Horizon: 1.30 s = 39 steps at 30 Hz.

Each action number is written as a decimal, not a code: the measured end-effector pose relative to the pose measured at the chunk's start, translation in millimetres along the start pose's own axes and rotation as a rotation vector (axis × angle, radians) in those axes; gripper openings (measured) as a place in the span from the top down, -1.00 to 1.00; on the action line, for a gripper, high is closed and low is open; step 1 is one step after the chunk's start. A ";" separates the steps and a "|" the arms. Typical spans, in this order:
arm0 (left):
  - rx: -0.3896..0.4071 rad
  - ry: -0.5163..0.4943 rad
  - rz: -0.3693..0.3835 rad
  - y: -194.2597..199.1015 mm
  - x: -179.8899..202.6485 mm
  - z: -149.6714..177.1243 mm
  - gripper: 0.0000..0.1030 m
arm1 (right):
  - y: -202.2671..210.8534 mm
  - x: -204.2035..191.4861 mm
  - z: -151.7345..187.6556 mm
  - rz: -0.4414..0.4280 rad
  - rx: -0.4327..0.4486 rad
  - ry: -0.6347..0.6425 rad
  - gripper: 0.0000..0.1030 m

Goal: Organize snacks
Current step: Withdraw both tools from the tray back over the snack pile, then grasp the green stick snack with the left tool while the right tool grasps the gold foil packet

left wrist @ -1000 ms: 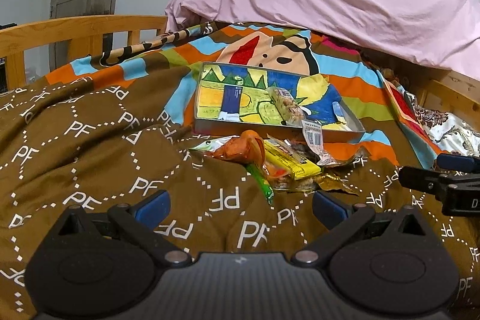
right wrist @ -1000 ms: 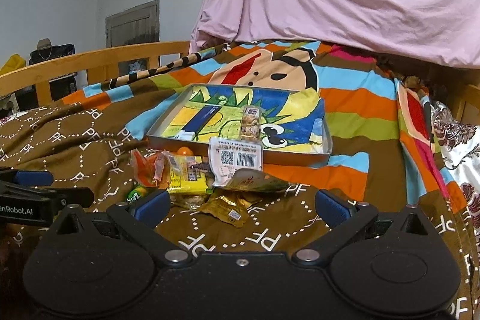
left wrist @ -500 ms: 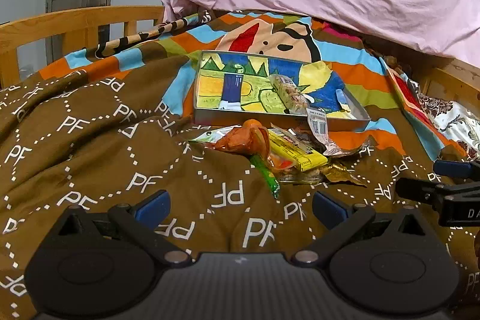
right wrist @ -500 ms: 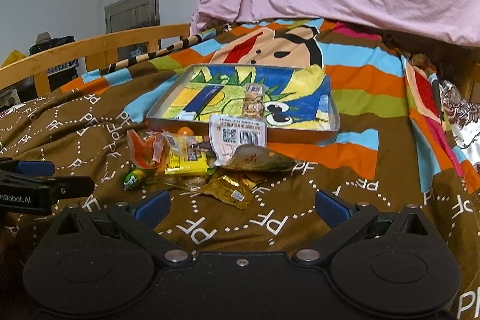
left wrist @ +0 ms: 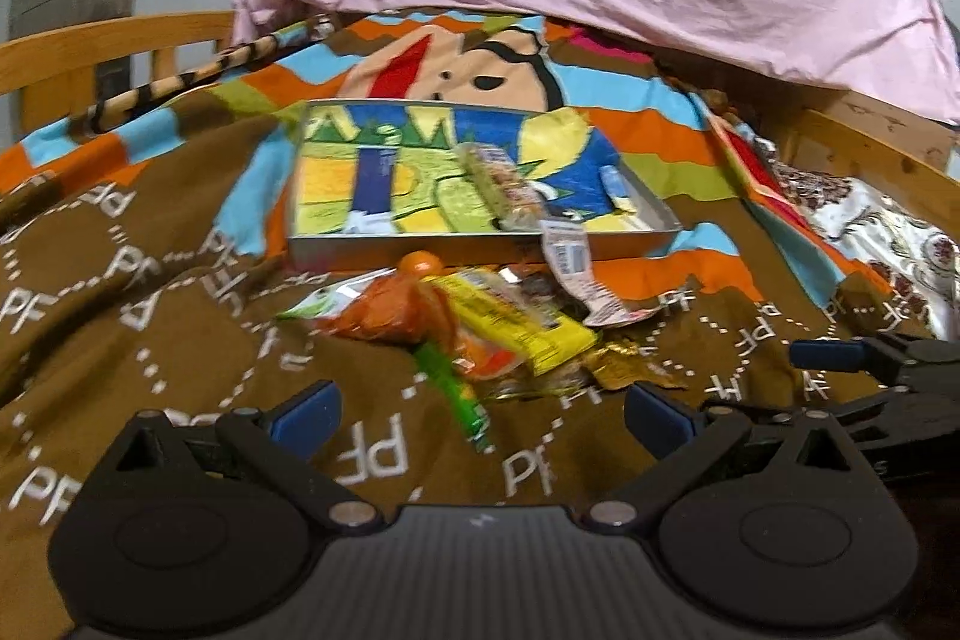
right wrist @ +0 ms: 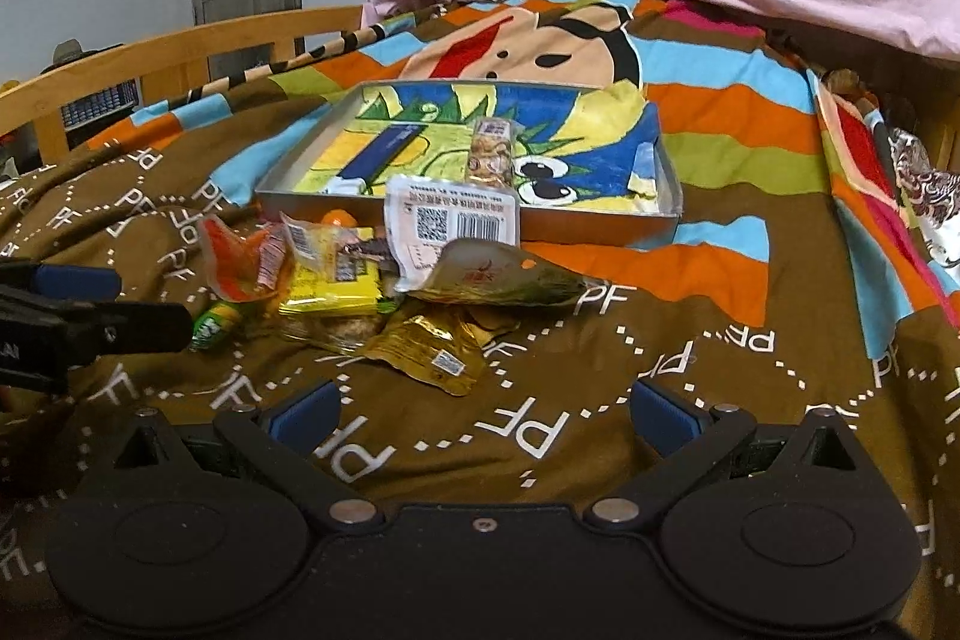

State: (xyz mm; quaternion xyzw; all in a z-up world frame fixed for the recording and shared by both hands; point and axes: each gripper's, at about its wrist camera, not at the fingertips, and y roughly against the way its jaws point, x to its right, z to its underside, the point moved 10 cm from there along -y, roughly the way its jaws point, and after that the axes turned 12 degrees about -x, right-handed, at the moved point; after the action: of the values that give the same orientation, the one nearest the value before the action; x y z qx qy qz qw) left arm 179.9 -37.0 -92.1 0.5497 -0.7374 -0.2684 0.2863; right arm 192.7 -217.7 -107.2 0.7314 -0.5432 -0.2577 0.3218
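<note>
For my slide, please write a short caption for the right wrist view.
Open right gripper faces a snack pile on a brown blanket, before a shallow tray.

The tray (right wrist: 600,223) has dull grey metal-looking walls. In front of it, a gold packet (right wrist: 429,349) and yellow packet (right wrist: 333,280) shine like glossy foil on matt brown cloth (right wrist: 660,400).

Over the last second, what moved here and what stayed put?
Both open grippers, left gripper and right gripper, advanced toward the snack pile, which now sits nearer in each view. Nothing was grasped or released. The pile and the tray with its snacks lie as before.
</note>
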 end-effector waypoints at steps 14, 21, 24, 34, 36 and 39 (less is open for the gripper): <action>-0.075 -0.042 0.141 -31.9 15.2 -15.8 -0.94 | -20.0 -3.0 3.6 -0.069 -0.018 0.044 -0.99; -0.177 -0.048 0.061 -50.6 6.1 -8.7 -0.75 | -26.7 -3.4 1.8 -0.093 -0.020 0.034 -0.99; -0.219 -0.024 0.046 -55.7 -3.2 -4.4 -0.52 | -31.8 -5.9 -1.6 -0.119 -0.021 0.025 -0.98; -0.307 0.062 0.020 -71.7 -17.5 -10.6 -0.30 | -58.8 -9.4 -26.5 -0.153 -0.068 -0.067 -0.69; -0.322 0.062 0.002 -74.5 -19.0 -10.3 -0.18 | -65.4 -12.9 -26.9 -0.138 -0.092 -0.051 -0.67; -0.334 0.048 -0.020 -73.7 -21.0 -7.8 -0.01 | -70.2 -15.8 -28.2 -0.141 -0.105 -0.045 -0.54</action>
State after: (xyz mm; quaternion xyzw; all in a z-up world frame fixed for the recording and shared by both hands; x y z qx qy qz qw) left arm 238.9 -35.9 -141.7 0.5081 -0.6699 -0.3770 0.3886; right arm 253.0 -182.9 -140.8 0.7440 -0.4831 -0.3241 0.3285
